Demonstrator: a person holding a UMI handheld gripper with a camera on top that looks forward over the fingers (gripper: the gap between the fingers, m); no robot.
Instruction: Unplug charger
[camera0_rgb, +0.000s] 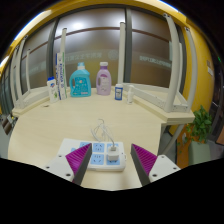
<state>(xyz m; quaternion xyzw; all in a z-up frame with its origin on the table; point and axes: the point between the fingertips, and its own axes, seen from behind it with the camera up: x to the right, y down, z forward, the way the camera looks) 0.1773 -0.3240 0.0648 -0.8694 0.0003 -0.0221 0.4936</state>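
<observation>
A white power strip (103, 156) lies on the pale table (60, 125), between my fingers and just ahead of them. A white charger (113, 154) is plugged into its right end, and a thin white cable (101, 130) loops up from it. My gripper (112, 160) is open, its purple pads (78, 158) standing wide on either side of the strip, with a gap on each side. Neither finger touches the charger.
At the back of the table stand a blue bottle (80, 80), a pink bottle (103, 78), a white tube (54, 90) and a small cup (119, 93). A glass partition (90, 45) rises behind them. A green plant (203, 125) stands beyond the table's right edge.
</observation>
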